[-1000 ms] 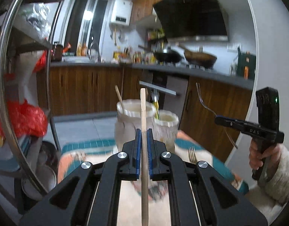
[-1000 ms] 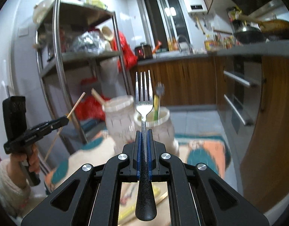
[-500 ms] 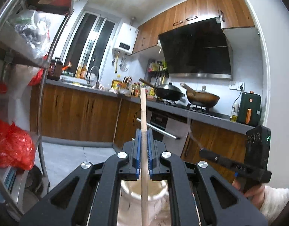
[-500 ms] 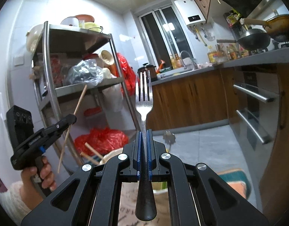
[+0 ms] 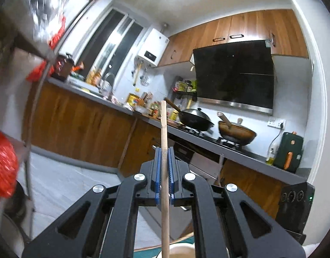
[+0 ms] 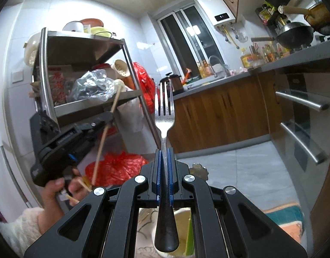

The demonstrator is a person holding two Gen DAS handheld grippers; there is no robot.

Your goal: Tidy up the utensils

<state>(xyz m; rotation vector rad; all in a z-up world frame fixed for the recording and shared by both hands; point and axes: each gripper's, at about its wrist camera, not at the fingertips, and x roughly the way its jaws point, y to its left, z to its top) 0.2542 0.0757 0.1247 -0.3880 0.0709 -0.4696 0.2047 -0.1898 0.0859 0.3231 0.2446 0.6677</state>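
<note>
Two tools clamped: left tool (image 5: pixel 164 169) grips wooden chopstick (image 5: pixel 165 193); right tool (image 6: pixel 164 172) grips fork (image 6: pixel 164 116) upright.

Two grippers: the left gripper (image 5: pixel 164 172) and the right gripper (image 6: pixel 164 172). One chopstick (image 5: pixel 164 142), clamped in the left. One fork (image 6: pixel 164 116), clamped in the right. Two cups: the one (image 6: pixel 177 236) under the fork, and a rim of another (image 5: pixel 182 250) under the chopstick. Two woks (image 5: pixel 196 120) on the stove. One water heater (image 5: pixel 152 50) on the wall. One steel rack (image 6: pixel 83 73).
</note>
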